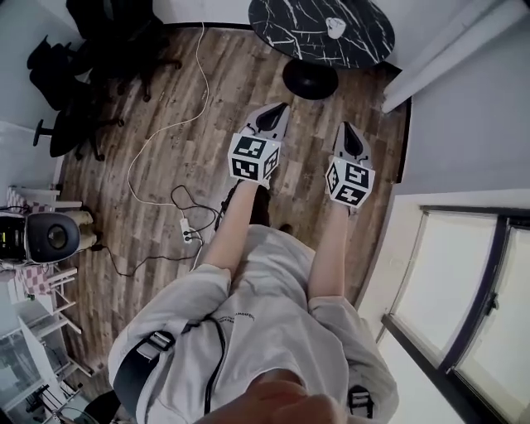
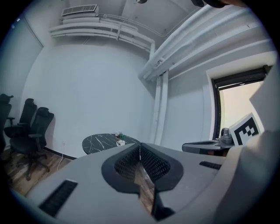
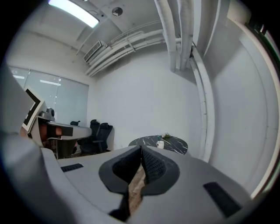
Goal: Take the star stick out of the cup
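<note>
Black marble with white veins forms the round tabletop point(image 1: 290, 25), which serves as the reference for all positions below.

**Task items.** The white cup point(image 1: 335, 26) stands on the tabletop, toward its right side in the head view. In the left gripper view a small greenish item shows at the cup; it is probably the star stick, but it is too small to identify. On this evidence the stick is judged to be in the cup.

**Grippers.**
- The left gripper point(image 1: 280, 106) is held in the air short of the tabletop and points toward it. Its jaws are closed together with nothing between them.
- The right gripper point(image 1: 342, 126) is held alongside it, also short of the tabletop and aimed at it. Its jaws are likewise pressed together and empty.
- Neither gripper touches the cup or the tabletop. Both are well apart from the cup.

**Task status.** No step of the extraction is complete, and the person stands on the wooden floor point(image 1: 166, 124) away from the tabletop. Remaining steps, as judged from this position:
1. Approach the tabletop.
2. Open one gripper.
3. Close it on the stick above the cup rim.
4. Lift the stick clear.

The free gripper may be needed to steady the cup, since a light cup could tip or lift with the stick.
</note>
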Demonstrator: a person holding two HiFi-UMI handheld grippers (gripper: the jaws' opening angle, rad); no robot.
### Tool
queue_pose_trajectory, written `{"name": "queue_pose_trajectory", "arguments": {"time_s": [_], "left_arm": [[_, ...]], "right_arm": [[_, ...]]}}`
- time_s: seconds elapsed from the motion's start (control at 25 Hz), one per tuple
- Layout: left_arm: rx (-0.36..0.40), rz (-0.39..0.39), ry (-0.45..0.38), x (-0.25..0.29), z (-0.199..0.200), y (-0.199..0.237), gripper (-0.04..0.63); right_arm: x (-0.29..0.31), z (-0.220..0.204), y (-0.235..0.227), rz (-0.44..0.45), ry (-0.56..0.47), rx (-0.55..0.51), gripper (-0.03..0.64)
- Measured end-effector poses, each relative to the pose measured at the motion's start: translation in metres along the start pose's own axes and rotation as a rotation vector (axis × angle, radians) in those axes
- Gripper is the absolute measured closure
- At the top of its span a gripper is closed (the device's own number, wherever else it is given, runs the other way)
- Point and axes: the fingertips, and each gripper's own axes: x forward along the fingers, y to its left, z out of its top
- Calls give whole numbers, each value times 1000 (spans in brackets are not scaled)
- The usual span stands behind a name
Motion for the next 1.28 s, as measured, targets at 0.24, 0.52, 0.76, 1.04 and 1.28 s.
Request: {"name": "queue_pose_trajectory", "arguments": {"time_s": [0.24, 0.52, 0.76, 1.04, 1.28], "left_arm": [[7, -58, -14, 69, 21, 15, 571], [-20, -102, -35, 141, 44, 45, 571], [-33, -132, -28, 197, 57, 82, 571], [-44, -177, -38, 256, 67, 120, 571], [-24, -226, -15, 299, 67, 145, 571]], "right_arm": [[52, 7, -31, -26, 5, 148, 581], [124, 22, -51, -12, 14, 171, 580], [185, 26, -68, -76, 49, 147, 581], [247, 31, -76, -111, 58, 157, 583], [293, 31, -83, -138, 78, 158, 584]]}}
